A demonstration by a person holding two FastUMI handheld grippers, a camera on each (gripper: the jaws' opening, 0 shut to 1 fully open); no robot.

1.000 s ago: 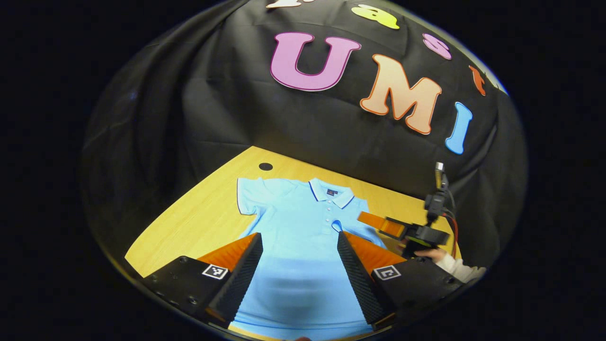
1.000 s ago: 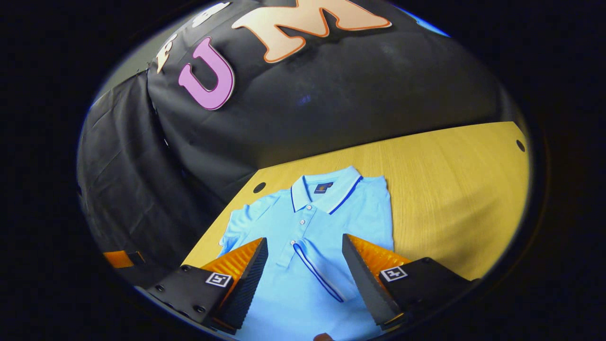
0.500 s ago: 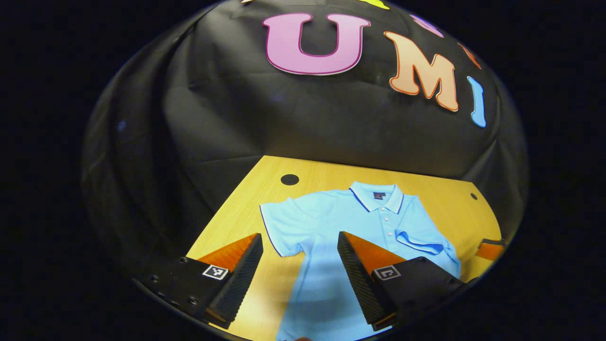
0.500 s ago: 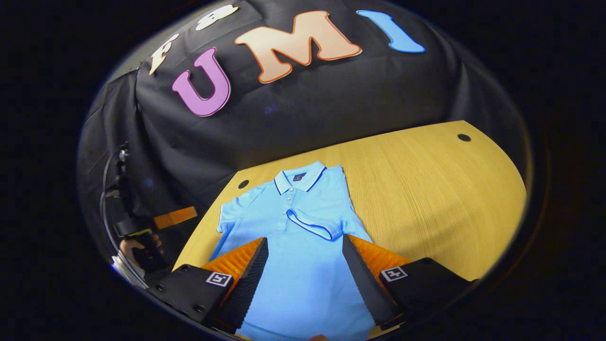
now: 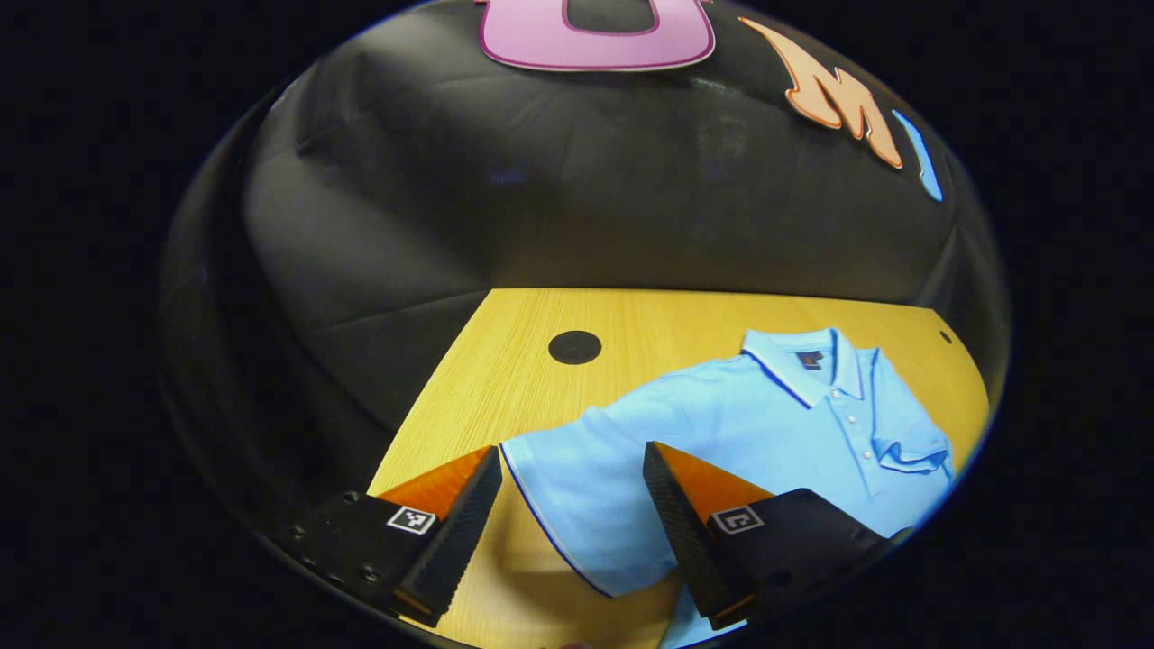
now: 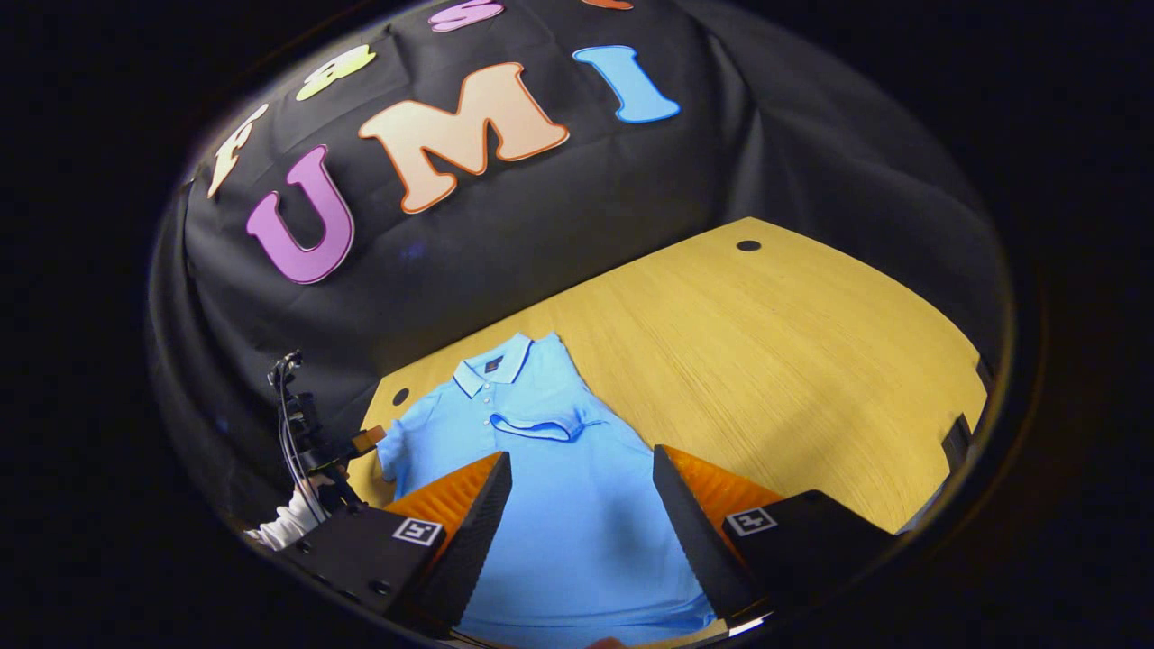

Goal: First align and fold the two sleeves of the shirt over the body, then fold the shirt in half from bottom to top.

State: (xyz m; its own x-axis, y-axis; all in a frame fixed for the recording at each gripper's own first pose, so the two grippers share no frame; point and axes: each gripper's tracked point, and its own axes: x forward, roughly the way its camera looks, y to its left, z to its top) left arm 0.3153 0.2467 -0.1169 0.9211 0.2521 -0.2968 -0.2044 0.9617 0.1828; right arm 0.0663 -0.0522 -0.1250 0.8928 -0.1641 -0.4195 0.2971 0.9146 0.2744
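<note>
Shirt (image 5: pixel 775 424): light blue polo, flat on the wooden table (image 6: pixel 793 342), collar toward the booth wall.
Right sleeve (image 6: pixel 541 425): folded over the chest, just below the collar.
Left sleeve (image 5: pixel 577 487): spread flat, out from the body.
Left gripper (image 5: pixel 572 514): jaws wide apart, straddling the left sleeve's hem, holding nothing.
Right gripper (image 6: pixel 581 523): jaws apart, over the shirt's lower body, empty.

Black gripper bodies (image 5: pixel 572 505) – square coded markers, screws; white sleeve (image 6: pixel 287 523).
</note>
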